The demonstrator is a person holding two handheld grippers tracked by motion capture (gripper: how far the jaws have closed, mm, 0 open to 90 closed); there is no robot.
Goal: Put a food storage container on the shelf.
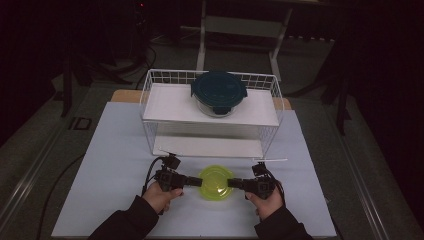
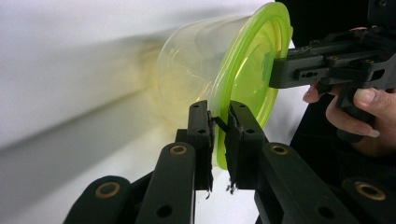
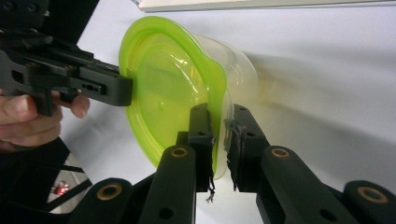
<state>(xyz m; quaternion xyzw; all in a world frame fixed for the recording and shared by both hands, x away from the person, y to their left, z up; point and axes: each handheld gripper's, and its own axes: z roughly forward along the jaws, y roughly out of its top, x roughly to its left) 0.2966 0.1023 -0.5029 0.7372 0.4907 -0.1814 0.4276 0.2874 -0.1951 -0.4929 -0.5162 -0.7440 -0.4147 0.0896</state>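
Note:
A clear plastic tub [image 1: 216, 184] with a lime-green lid [image 2: 252, 60] sits near the table's front edge, between the two grippers. My left gripper [image 1: 198, 181] is shut on the lid's rim at the tub's left side, and its jaws [image 2: 218, 114] pinch the green edge. My right gripper [image 1: 231, 183] is shut on the rim at the opposite side [image 3: 219, 121]. In the right gripper view the lid [image 3: 163, 88] bulges a little off the tub [image 3: 240, 70] near my jaws. Whether the tub rests on the table or hangs just above it I cannot tell.
A white wire rack [image 1: 150, 100] with two white shelves stands behind the tub. A glass container with a dark teal lid [image 1: 219, 90] sits on its top shelf. The pale table mat [image 1: 115, 165] spreads to both sides. A thin white stick [image 1: 272, 160] lies by the rack's front right foot.

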